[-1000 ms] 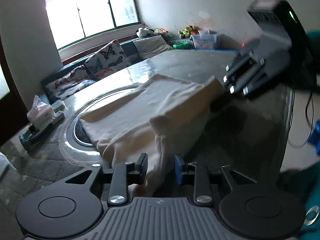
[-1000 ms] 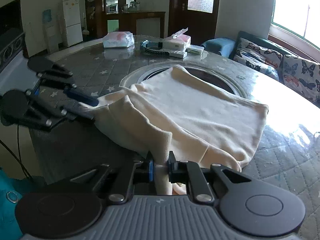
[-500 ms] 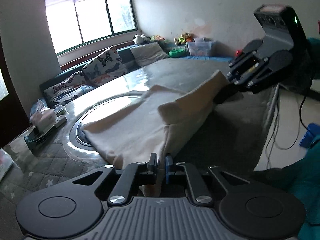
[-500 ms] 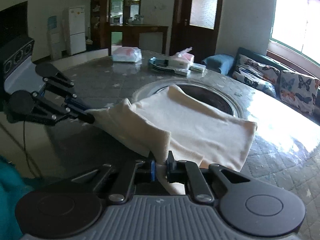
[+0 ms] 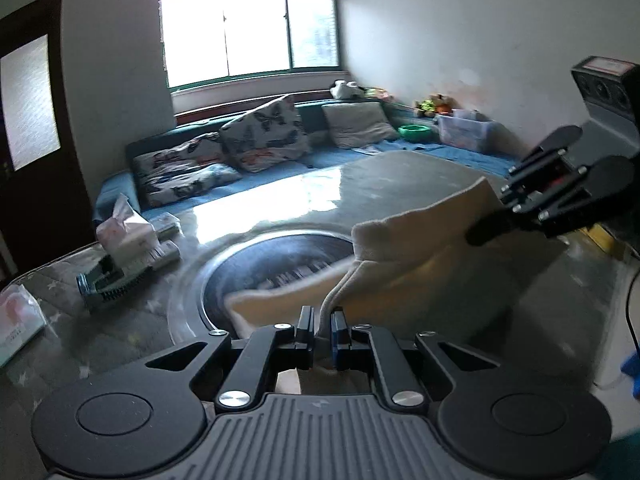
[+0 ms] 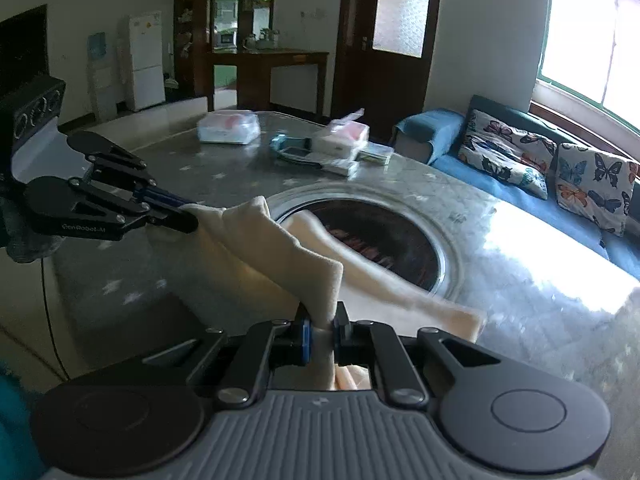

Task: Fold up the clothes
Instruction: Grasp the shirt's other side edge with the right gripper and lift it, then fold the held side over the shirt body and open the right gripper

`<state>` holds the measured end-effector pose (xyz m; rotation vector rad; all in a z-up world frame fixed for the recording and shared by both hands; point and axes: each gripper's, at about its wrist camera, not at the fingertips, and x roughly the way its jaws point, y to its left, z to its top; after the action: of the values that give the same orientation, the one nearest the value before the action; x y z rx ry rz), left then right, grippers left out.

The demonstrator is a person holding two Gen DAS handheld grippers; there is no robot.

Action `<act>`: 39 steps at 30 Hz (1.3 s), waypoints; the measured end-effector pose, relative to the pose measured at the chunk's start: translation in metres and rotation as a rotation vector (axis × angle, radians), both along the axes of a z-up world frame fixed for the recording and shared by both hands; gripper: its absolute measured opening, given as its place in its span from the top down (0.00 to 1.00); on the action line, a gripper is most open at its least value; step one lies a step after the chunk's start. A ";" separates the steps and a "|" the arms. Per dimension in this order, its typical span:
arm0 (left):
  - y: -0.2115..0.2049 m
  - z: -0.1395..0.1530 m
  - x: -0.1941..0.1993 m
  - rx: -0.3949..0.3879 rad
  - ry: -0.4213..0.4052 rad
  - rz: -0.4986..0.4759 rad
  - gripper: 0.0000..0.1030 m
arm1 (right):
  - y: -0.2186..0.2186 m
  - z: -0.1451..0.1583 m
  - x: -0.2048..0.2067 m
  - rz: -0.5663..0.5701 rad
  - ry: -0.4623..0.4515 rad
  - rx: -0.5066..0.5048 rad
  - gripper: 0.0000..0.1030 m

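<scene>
A tissue box (image 5: pixel 126 229) and a brush (image 5: pixel 114 280) lie at the table's (image 5: pixel 280 192) left. The left gripper (image 5: pixel 321 330) is clamped on one corner of the cream garment (image 5: pixel 420 280), the right gripper (image 6: pixel 321 330) on another; the cloth hangs stretched between them, its far end trailing over the round inset (image 6: pixel 384 236).

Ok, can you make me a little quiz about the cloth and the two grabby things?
1. True or false: the left hand-held gripper is shut on the cream cloth.
2. What does the right hand-held gripper pinch? A) tissue pack B) cream cloth C) cushion
3. Fill in: the cloth's far end hangs over the round dark ____ in the table.

Key: 1 true; 2 B; 3 inset.
</scene>
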<state>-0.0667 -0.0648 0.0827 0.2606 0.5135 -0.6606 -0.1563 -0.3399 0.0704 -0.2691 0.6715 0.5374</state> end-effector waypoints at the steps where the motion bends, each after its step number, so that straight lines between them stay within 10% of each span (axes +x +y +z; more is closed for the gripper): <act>1: -0.004 0.001 0.013 0.004 0.004 0.009 0.92 | 0.000 0.000 0.011 -0.004 0.004 -0.006 0.91; 14: -0.043 -0.066 0.143 0.123 0.142 0.186 0.89 | -0.002 -0.079 0.163 -0.180 0.142 -0.030 0.88; 29: -0.046 -0.027 0.125 0.015 0.135 0.180 0.81 | -0.012 -0.057 0.161 -0.250 0.118 0.072 0.77; 39: -0.074 -0.053 0.142 0.044 0.229 0.158 0.81 | 0.010 -0.085 0.176 -0.250 0.195 0.056 0.77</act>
<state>0.0755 -0.1390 0.0297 0.1841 0.7608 -0.5275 0.0198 -0.3302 -0.0142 -0.0780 0.8645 0.3440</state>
